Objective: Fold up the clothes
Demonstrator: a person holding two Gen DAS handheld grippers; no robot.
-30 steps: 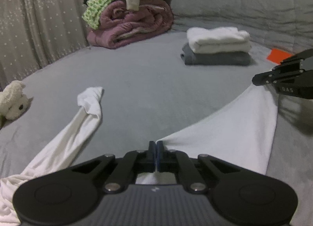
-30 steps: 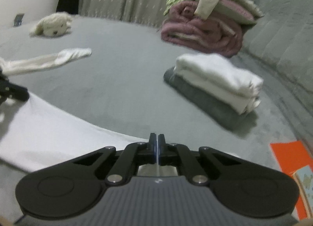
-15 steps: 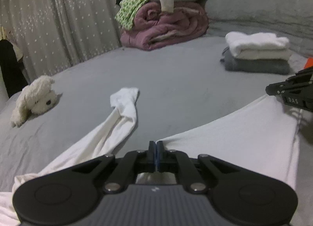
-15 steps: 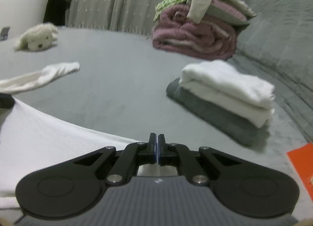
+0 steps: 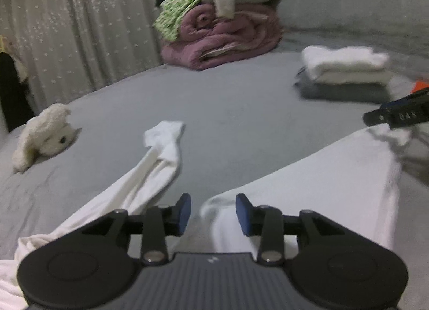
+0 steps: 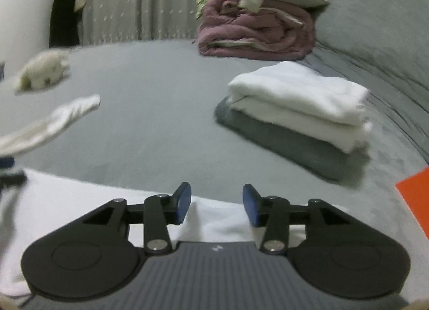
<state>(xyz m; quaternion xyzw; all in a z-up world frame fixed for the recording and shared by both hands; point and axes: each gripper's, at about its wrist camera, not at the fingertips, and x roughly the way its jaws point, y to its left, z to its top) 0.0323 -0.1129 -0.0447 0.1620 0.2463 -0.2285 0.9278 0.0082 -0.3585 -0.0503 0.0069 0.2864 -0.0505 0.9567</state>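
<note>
A white garment [image 5: 316,184] lies spread on the grey bed, its long sleeve [image 5: 150,176] stretching away to the left. My left gripper [image 5: 213,212] is open just above the garment's near corner, which bulges between the blue pads. In the right wrist view the same white garment [image 6: 88,205] lies under my right gripper [image 6: 216,204], which is open over its folded edge. The right gripper's tip [image 5: 396,115] shows at the far right of the left wrist view, just above the cloth.
A stack of folded white and grey clothes [image 6: 297,111] sits ahead on the right. A pink rolled blanket pile [image 5: 222,39] stands at the back by the curtain. A white plush toy [image 5: 43,133] lies at the left. An orange object [image 6: 415,189] lies at the right edge.
Both grippers were shut on the white garment's edge and are now open. The cloth has dropped onto the bed.
</note>
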